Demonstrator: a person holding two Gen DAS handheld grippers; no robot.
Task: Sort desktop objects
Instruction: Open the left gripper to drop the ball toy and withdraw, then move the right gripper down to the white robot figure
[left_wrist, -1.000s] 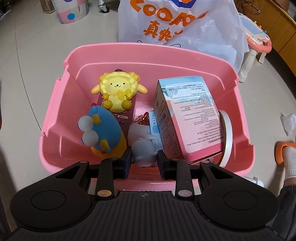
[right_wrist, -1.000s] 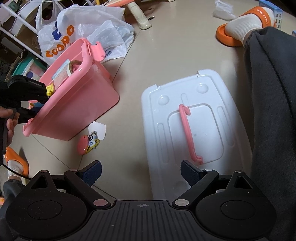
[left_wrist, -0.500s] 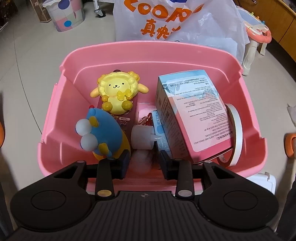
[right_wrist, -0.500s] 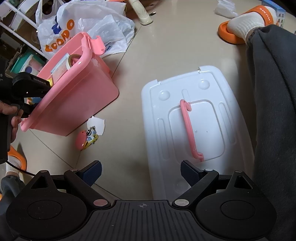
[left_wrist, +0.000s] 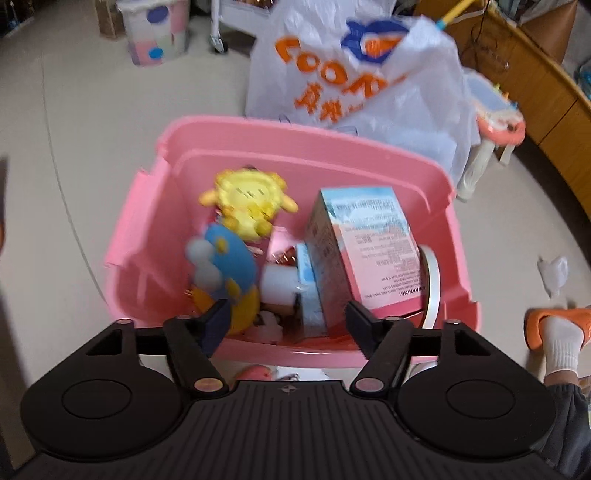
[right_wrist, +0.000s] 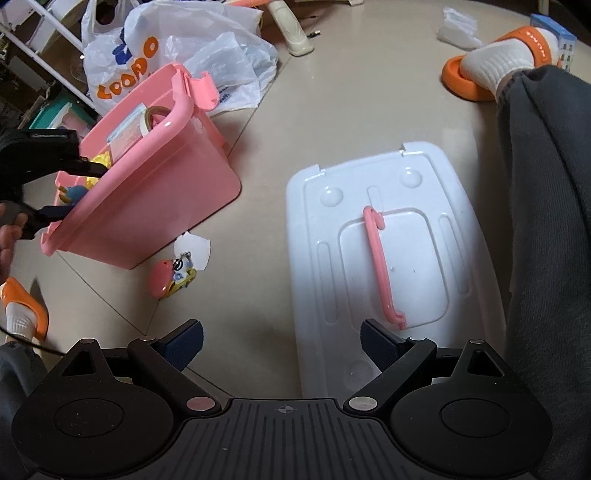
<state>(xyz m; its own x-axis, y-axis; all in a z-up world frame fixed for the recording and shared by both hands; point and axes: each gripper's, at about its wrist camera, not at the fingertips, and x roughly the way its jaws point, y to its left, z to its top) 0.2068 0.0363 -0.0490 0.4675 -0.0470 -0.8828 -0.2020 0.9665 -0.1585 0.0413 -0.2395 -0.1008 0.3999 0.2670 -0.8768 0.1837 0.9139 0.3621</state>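
Left gripper (left_wrist: 286, 317) empty above the pink bin (left_wrist: 369, 162), jaws spread wide.

Toys and a box (left_wrist: 365, 254) already sit inside; a small keychain toy (right_wrist: 173, 277) lies on the floor beside the bin. Right gripper (right_wrist: 282, 341), jaws wide and holding nothing, hovers by the white lid (right_wrist: 384, 258); that toy looks next.

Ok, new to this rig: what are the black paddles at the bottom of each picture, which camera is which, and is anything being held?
They are hand-held two-finger grippers, each with its own camera looking along the fingers. The left view shows the left gripper, open and empty, over a pink bin holding a yellow plush, a blue plush, a printed box and a tape roll. The right view shows the right gripper, also open and empty, above a white lid with a pink handle. A small pink keychain toy lies on the floor beside the bin.
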